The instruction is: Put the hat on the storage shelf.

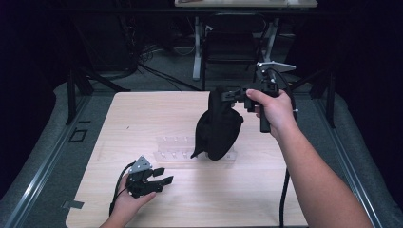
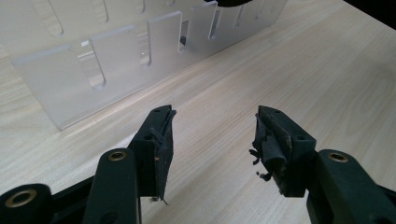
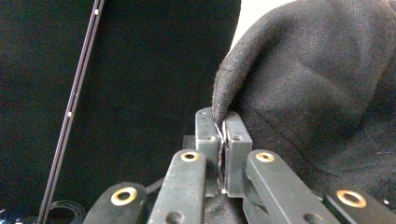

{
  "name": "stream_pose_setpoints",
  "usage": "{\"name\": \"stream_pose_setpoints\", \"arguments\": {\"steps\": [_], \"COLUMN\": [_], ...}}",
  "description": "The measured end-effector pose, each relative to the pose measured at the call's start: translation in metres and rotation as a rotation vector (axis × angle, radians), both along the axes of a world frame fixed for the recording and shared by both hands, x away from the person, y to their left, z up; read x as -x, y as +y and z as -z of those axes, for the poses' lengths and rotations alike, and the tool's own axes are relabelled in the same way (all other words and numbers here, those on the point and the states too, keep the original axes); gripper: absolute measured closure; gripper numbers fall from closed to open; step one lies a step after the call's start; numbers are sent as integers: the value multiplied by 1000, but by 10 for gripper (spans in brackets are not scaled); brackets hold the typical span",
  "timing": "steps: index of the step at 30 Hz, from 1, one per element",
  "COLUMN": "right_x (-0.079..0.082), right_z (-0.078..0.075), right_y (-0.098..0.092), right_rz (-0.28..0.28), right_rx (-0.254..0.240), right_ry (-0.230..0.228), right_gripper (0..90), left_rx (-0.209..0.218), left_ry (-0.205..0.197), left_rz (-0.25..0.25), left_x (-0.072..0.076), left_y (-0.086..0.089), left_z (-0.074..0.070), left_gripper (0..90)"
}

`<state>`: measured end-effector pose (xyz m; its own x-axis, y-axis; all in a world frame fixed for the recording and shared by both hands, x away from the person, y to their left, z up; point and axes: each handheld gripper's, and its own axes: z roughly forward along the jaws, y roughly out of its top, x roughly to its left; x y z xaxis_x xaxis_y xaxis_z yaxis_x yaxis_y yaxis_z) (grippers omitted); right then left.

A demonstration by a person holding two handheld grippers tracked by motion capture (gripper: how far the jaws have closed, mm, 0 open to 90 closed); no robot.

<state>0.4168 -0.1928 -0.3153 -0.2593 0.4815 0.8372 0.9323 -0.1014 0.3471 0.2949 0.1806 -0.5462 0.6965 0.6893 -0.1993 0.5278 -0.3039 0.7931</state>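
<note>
Right gripper view shows the right gripper (image 3: 222, 128) clenched on a fold of the black cloth cap (image 3: 322, 93), the two pads pressed together with only the thin edge of fabric between them. From the high view the same gripper (image 1: 227, 95) is held well above the table (image 1: 142, 114), over its far right part, pointing toward the left, and the cap (image 1: 218, 128) hangs down from the jaws as a limp dark bundle. Its lower end reaches the right end of the clear plastic rack (image 1: 173, 148); whether it rests on the rack or merely hangs just over it I cannot tell. The person's right hand (image 1: 273, 111) wraps the handle, the forearm running in from the near right corner, and the cable drops beside it past the near edge.

The left gripper (image 1: 161, 176) lies low near the near left corner of the table, held by the left hand (image 1: 126, 202), with its jaws released and nothing between them. In the left gripper view the two jaws (image 2: 212, 140) stand well apart over bare light wood, their pad linings frayed at the edges. Beyond them the rack (image 2: 116, 60) sits across the middle of the table, a row of upright clear plates with rounded slots cut into them, and a sliver of the cap shows behind its far end.

Past the far edge stand a dark chair (image 1: 230, 42) and the legs of another table (image 1: 197, 47) on a grey floor.
</note>
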Motion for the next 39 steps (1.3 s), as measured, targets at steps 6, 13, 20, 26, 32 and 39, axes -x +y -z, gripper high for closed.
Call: {"name": "stream_pose_setpoints", "arguments": {"steps": [6,13,20,26,32,39], "right_x": [-3,-3,-4,-4,-4,-4], "right_z": [4,11,14,15,15,16], "right_y": [7,13,14,15,15,16], "right_rz": [-5,-13,2,-2,3,1], "right_rx": [-12,-44,-72,-74,-74,-80], "right_ry": [-6,-4,4,1,-3,-6], "right_gripper": [877,875,873,867,865,861], "left_rx": [3,-23,-22,-12,-15,-57], "left_ry": [-17,-51,-106,-133,-155,-201], "left_rz": [19,42,73,101,107,111], "left_x": [-1,-7,-14,-18,-21,-23], "left_y": [-5,-14,-32,-50,-66,-80], "left_z": [-4,-17,-36,-46,-53,-57], "left_gripper": [503,562,601,622,654,726]}}
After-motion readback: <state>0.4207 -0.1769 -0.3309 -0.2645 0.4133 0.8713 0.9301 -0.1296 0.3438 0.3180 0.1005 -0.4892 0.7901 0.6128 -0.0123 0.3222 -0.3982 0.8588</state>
